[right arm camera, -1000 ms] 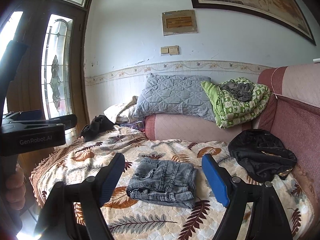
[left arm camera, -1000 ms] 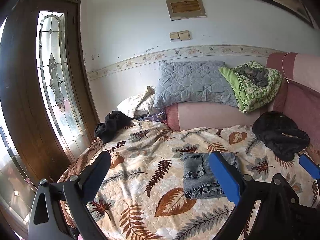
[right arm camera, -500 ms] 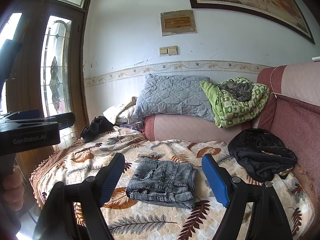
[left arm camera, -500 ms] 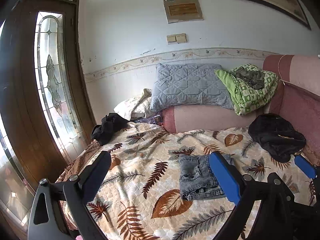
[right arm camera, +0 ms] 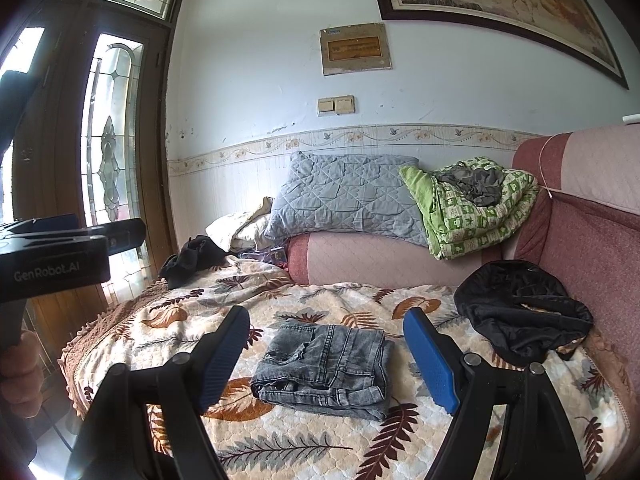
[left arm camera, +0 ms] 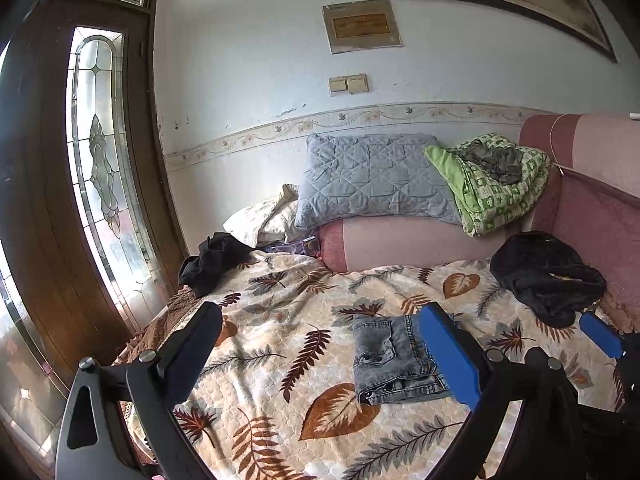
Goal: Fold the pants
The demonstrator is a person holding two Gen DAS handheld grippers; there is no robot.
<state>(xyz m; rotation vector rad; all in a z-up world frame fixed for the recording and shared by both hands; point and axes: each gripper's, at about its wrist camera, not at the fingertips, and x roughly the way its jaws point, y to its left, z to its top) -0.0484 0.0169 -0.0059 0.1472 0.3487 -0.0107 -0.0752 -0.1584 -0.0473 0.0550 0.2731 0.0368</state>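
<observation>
Both the left gripper (left arm camera: 324,354) and the right gripper (right arm camera: 326,354) were held wide apart and nothing was gripped. The pants (right arm camera: 326,366) were seen folded into a compact stack on the bedspread (right arm camera: 288,448), beyond the tips, untouched. A careless touch could probably have pushed the stack open. Farther back, black clothes (right arm camera: 520,312) and a pillow (right arm camera: 344,200) were seen.

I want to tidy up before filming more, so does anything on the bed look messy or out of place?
The grey jeans lie neatly folded. Two black garments look dumped: one crumpled heap by the sofa arm, another at the bedspread's far-left corner.
</observation>
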